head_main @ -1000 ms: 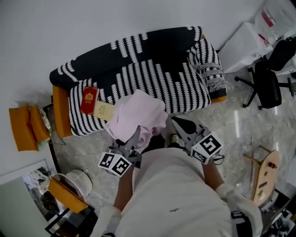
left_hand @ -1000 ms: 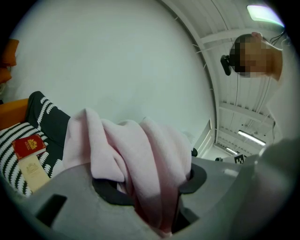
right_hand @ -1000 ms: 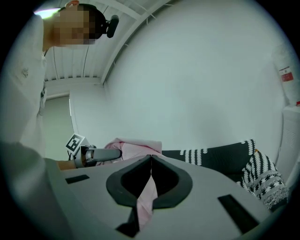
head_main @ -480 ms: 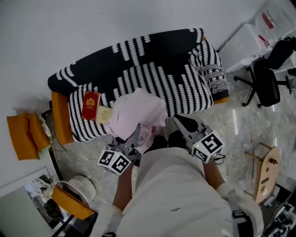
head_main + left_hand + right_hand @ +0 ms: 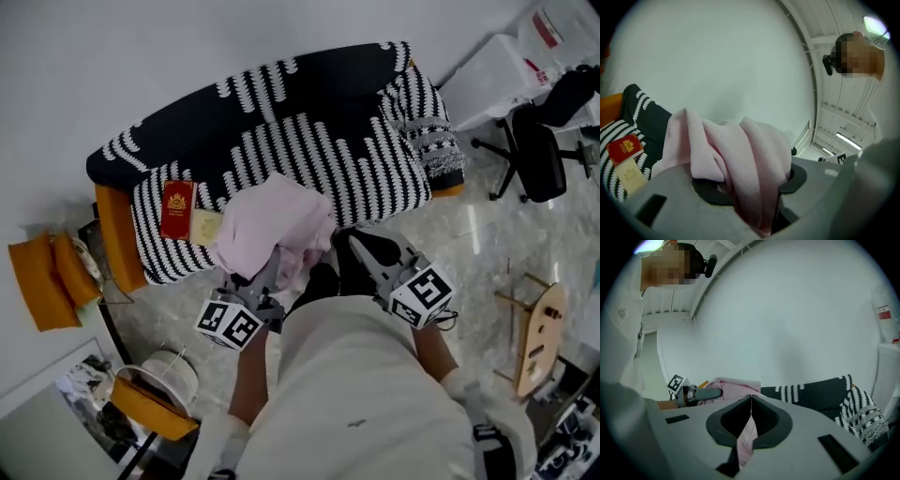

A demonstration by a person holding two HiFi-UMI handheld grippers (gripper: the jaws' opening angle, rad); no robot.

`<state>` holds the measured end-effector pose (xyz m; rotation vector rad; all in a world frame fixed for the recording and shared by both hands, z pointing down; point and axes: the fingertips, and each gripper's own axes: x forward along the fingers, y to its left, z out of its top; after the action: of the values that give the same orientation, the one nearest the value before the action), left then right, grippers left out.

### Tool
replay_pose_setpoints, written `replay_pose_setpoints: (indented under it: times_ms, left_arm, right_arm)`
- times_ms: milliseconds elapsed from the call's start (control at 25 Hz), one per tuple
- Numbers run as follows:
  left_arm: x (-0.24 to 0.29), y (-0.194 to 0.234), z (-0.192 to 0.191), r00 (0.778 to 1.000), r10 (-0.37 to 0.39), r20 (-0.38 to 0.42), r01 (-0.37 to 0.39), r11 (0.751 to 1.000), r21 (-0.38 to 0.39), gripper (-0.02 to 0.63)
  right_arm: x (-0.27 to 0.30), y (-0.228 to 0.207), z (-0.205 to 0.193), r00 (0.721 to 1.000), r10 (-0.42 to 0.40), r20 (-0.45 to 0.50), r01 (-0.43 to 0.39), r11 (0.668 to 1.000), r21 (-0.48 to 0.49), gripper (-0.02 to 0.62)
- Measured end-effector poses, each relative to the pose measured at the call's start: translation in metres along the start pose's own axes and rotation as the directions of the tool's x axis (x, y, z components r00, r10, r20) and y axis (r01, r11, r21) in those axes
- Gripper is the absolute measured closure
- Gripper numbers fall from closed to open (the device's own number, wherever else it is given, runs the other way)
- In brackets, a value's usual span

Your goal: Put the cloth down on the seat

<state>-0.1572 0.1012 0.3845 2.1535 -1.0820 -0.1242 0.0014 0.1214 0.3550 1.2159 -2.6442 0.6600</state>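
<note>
Right now the soft pink cloth (image 5: 272,227) hangs bunched just ahead of both grippers, over the front edge of the black-and-white striped sofa seat (image 5: 375,178) — whether it touches yet, I cannot tell. The left gripper (image 5: 750,187) is clamped on a thick fold, while the right gripper (image 5: 750,425) pinches a thin edge. The bulk lies nearer the left one — open seat stretches forward and rightward. A red booklet (image 5: 176,208) and a cream card (image 5: 206,226) occupy the seat's left end.

The pink cloth (image 5: 272,230) looks soft, matt and creased, the striped sofa cover (image 5: 309,141) at twelve o'clock coarser knitted fabric, the floor (image 5: 469,234) at three o'clock glossy polished stone, the stand (image 5: 536,337) at four o'clock smooth pale wood.
</note>
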Motion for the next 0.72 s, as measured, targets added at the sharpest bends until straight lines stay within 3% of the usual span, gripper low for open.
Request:
replay_pose_setpoints:
  times_ms: [320, 720]
  left_arm:
    - [0.025, 0.011, 0.012, 0.999, 0.043, 0.003, -0.043, 0.999, -0.015, 0.393]
    - [0.067, 0.006, 0.047, 0.992, 0.095, 0.084, -0.096, 0.995, 0.003, 0.393]
  right_arm:
    - [0.019, -0.034, 0.015, 1.000, 0.013, -0.005, -0.013, 1.000, 0.010, 0.586]
    - [0.043, -0.082, 0.057, 0.997, 0.079, 0.020, -0.079, 0.996, -0.038, 0.586]
